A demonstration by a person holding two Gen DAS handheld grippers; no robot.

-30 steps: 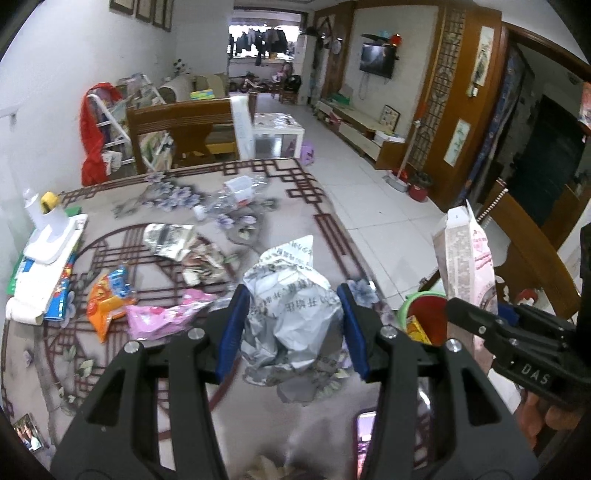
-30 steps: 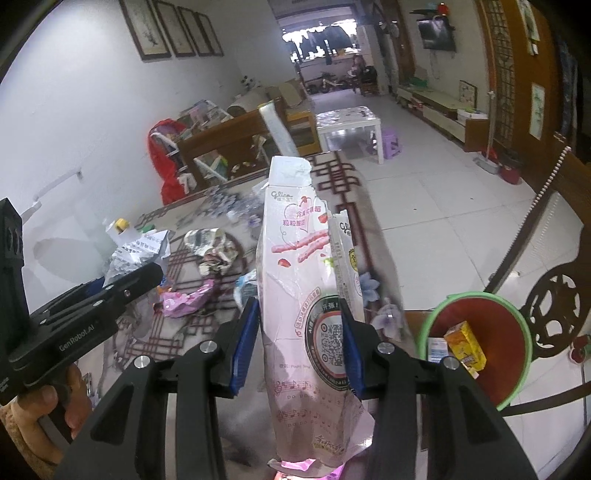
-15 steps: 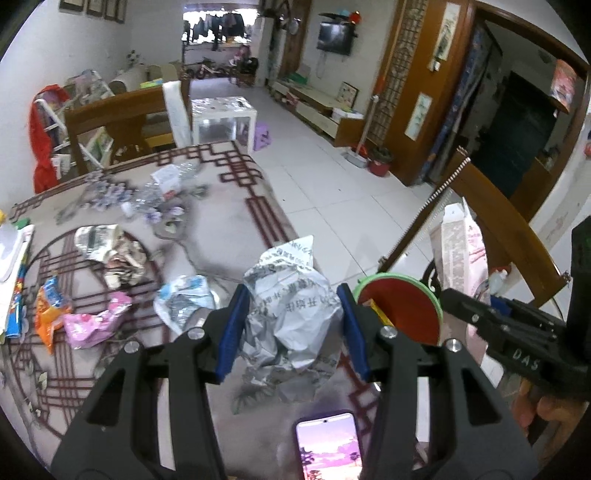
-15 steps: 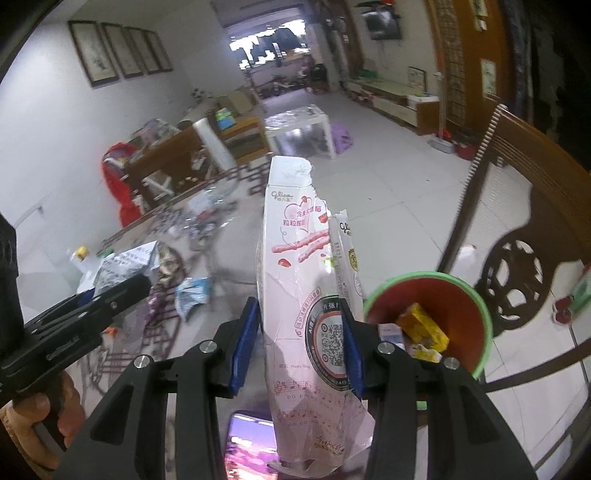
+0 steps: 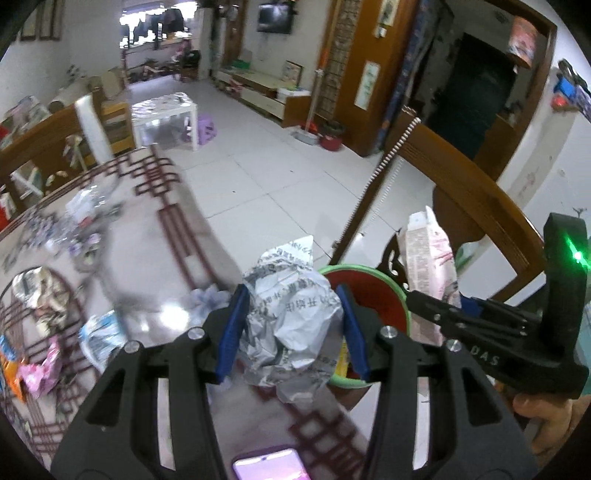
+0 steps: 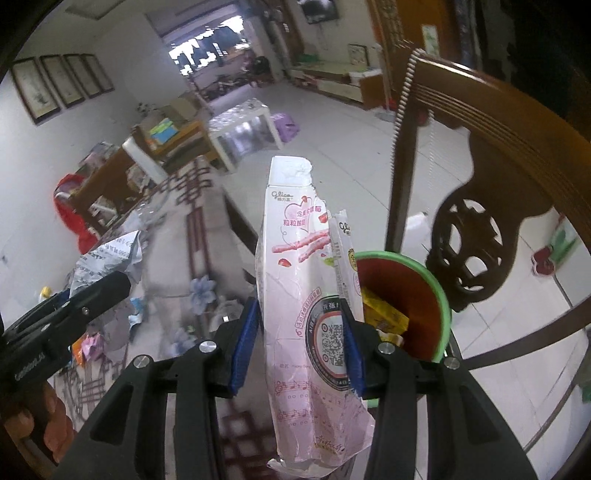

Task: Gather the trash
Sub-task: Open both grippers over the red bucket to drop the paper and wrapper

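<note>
Two loads have swung toward the bin (image 5: 369,291) within a second: lower centre of the left view, the left gripper (image 5: 291,328) clamps crumpled paper (image 5: 291,317) at its rim; the right gripper (image 6: 299,347) grips a pink snack bag (image 6: 303,295) beside it, so dropping looks next.

Glossy white tiled floor (image 5: 258,177) runs to a bright far doorway. White low coffee table (image 5: 164,110) mid-room, small purple plastic stool (image 5: 206,129) beside it. Wall-mounted black television (image 5: 274,17) above low cabinet. Carved dark wooden chair back (image 6: 480,206) close right. Four framed pictures (image 6: 61,86) on white wall.
</note>
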